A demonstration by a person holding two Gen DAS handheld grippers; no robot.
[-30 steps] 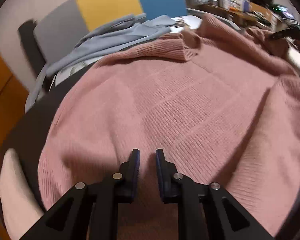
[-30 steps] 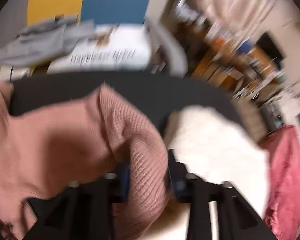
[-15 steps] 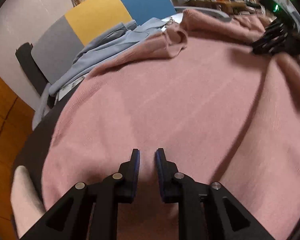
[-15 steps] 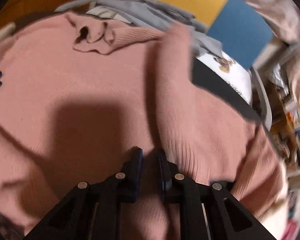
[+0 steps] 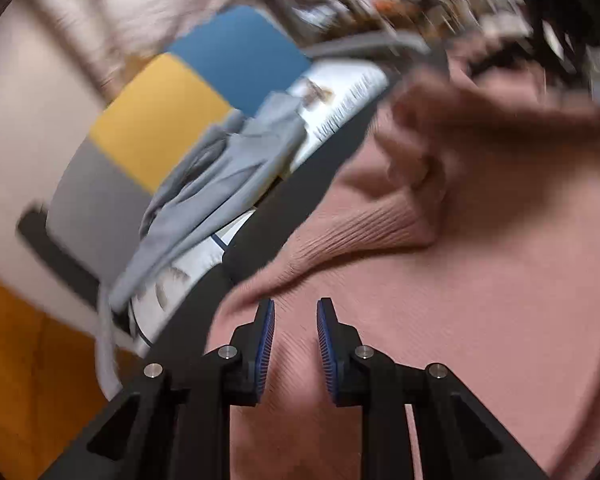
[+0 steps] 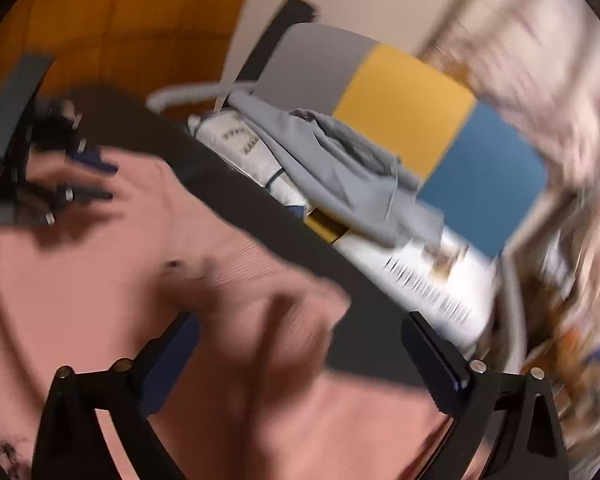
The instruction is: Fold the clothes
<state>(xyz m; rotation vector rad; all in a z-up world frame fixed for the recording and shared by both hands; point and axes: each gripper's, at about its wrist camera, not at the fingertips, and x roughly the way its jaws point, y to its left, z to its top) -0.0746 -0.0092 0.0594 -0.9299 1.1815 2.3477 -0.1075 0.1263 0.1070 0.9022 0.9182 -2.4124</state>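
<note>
- Sweater [image 5: 480, 280], pink rib-knit, spread over dark round table [image 5: 300, 200], filling the 3-to-6 o'clock half of the left wrist view; ribbed fold bunched toward 1 o'clock.
- Same sweater in the right wrist view from 6 to 9 o'clock, a blurred fold raised at centre.
- Left gripper [image 5: 295, 322] low over the knit at 6 o'clock, blue-padded fingers [image 5: 265, 344] set narrow after just easing apart, fabric seen in the gap, pads not pressing.
- Right gripper [image 6: 300, 336] at 6 o'clock, jaws just sprung wide, blurred pink fold between them but loose of both pads.
- Grey-blue garment [image 5: 220, 184] heaped past the table edge at 10 o'clock, atop white printed cloth [image 5: 340, 100].
- Chair back [image 5: 160, 120] in grey, yellow and blue panels beyond, toward 11 o'clock.
</note>
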